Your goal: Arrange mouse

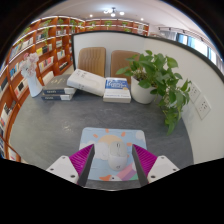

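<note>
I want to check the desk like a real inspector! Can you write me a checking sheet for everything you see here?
Surface: grey table, mostly bare in the middle.
Job's things: white mouse on a pale mouse mat, between the jaws with gaps either side.
Clutter: books stacked at the far side; potted plant beside them.
Grippers: gripper open, jaws about the mouse, not pressing it.
Cables: nothing seen.
Surroundings: bookshelves, two chairs behind the table.
</note>
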A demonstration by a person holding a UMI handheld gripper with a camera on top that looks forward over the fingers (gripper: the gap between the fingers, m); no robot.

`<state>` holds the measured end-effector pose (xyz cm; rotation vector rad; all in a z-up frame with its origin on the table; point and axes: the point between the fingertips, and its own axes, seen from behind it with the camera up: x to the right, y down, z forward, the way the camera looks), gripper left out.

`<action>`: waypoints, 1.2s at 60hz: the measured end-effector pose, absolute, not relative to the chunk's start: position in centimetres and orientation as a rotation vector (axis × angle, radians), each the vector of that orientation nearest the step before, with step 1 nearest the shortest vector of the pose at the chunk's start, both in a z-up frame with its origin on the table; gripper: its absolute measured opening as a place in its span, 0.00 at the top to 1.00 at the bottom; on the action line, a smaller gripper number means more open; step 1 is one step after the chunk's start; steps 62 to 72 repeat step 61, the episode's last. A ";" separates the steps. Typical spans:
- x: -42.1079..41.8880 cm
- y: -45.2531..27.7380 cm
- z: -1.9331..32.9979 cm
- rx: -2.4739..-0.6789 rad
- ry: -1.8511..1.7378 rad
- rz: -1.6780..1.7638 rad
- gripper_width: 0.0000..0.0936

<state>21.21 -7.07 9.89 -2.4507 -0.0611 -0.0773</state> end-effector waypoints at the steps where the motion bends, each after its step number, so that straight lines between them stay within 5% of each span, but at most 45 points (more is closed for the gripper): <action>1: 21.1 -7.0 10.6 -2.444 -0.061 -0.078 0.21; 13: 17.4 -6.5 19.5 -2.303 -0.046 -0.037 0.21; 23: 14.6 -7.1 23.3 -2.244 -0.032 -0.016 0.21; 72: 8.0 -10.5 25.0 -2.222 -0.094 0.006 0.21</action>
